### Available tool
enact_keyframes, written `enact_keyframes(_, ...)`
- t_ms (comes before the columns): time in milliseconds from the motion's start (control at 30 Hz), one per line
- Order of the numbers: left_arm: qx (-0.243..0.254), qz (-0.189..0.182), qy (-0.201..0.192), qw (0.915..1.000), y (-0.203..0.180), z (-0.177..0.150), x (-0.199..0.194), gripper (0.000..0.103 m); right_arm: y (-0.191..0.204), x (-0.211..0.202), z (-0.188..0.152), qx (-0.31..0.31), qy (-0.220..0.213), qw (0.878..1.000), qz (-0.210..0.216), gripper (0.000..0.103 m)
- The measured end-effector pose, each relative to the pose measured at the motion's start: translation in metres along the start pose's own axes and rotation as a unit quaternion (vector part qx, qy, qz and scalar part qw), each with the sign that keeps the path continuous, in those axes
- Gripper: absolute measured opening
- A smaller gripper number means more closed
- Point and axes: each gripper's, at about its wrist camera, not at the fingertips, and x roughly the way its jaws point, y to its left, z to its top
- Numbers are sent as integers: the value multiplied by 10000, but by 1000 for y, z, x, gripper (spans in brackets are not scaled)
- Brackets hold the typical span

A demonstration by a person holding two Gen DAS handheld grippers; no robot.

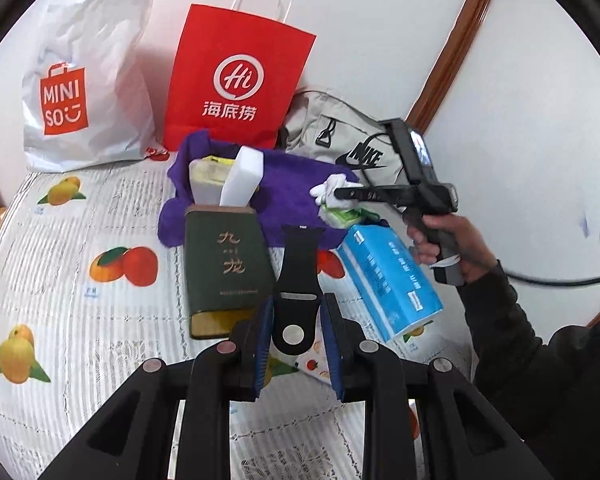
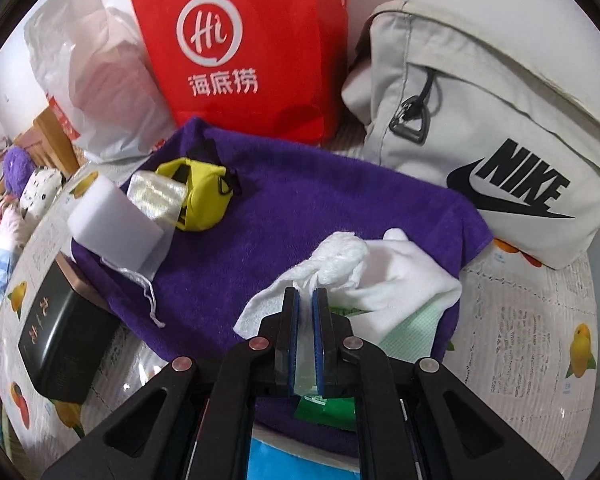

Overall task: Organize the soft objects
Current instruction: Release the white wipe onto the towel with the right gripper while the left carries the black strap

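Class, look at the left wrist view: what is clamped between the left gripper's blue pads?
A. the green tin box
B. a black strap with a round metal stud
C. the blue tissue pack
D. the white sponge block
B: the left gripper has its pads closed on the black strap, whose free end sticks up beyond the fingers.

Home: fruit-print tablecloth, shopping bags, backpack.

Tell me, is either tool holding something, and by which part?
Left tool grips a black strap by its near end. Right tool pinches white tissue at its edge.
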Motion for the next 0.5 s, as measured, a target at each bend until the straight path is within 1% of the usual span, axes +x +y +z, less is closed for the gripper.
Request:
enact_keyframes(67, -20, -28, -13, 10000, 0, 2, 0, 23, 2, 1, -1, -89, 11, 10000, -4, 14)
enact_keyframes(100, -22, -18, -7, 10000, 0, 3, 0, 23, 3, 1, -1, -108, 4, 9999, 8, 23)
enact_keyframes(133, -13, -11, -10, 10000, 0, 4, 0, 23, 4, 1, -2, -134, 9, 9999, 27, 37)
enact_keyframes(167, -7, 8, -20, 10000, 0, 4, 0, 23, 5, 1, -2, -161, -6, 9999, 4, 45)
enact_keyframes(200, -8, 21, -28, 10000, 0, 5, 0, 23, 6, -1, -3, -186, -45, 9998, -42, 55)
enact_keyframes(400, 5, 121, -104, 9999, 1, 11, -3, 23, 6, -18, -4, -261, -188, 9994, -152, 57)
enact_keyframes(500, 19, 179, -147, 9997, 0, 13, -4, 23, 4, -31, -9, -220, -215, 9995, -116, 57)
